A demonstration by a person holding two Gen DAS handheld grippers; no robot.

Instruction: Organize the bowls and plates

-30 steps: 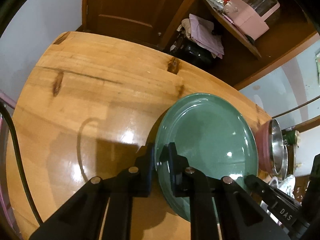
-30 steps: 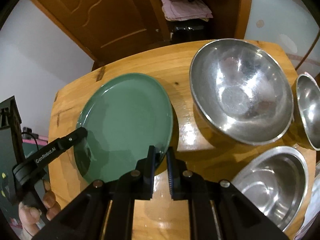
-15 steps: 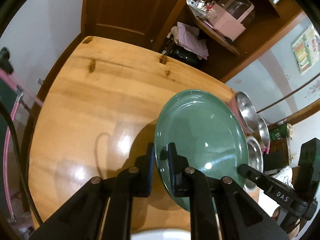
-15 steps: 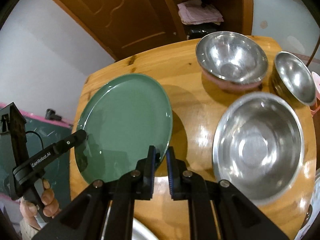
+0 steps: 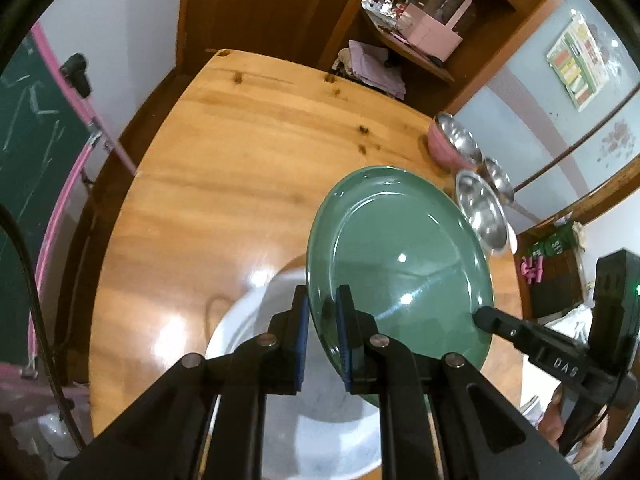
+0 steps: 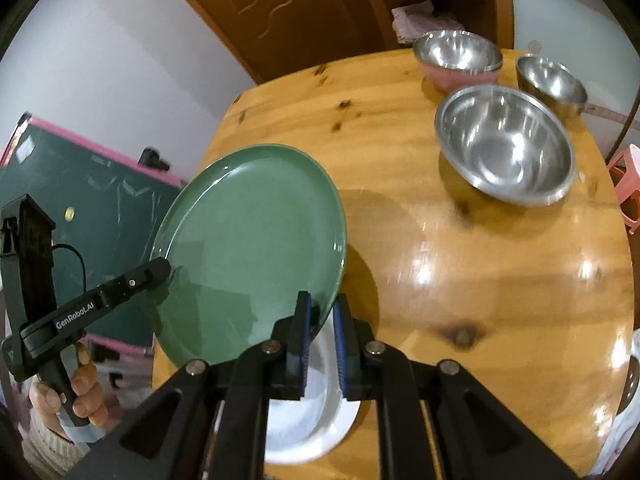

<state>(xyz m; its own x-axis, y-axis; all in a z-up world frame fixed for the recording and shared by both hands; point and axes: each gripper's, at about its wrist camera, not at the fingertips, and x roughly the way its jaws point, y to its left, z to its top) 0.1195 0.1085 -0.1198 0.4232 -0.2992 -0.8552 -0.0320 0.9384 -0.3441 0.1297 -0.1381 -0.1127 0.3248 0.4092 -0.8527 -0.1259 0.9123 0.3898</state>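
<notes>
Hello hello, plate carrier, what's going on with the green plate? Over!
Left gripper and right gripper both clamp the green plate's rim. Plate airborne above white plate. Nothing in between.

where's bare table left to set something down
Bare wood on the table's far left half, from the door-side edge to the white plate. Also between the green plate and the big steel bowl. The bowls crowd the far right.

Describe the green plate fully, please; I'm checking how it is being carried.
The green plate is round, glossy, ceramic-looking, with a shallow raised rim and nothing on it. It is lifted off the wooden table, tilted. The left gripper and the right gripper each clamp its rim at opposite edges. A white plate lies on the table below it; whether they touch cannot be told.
</notes>
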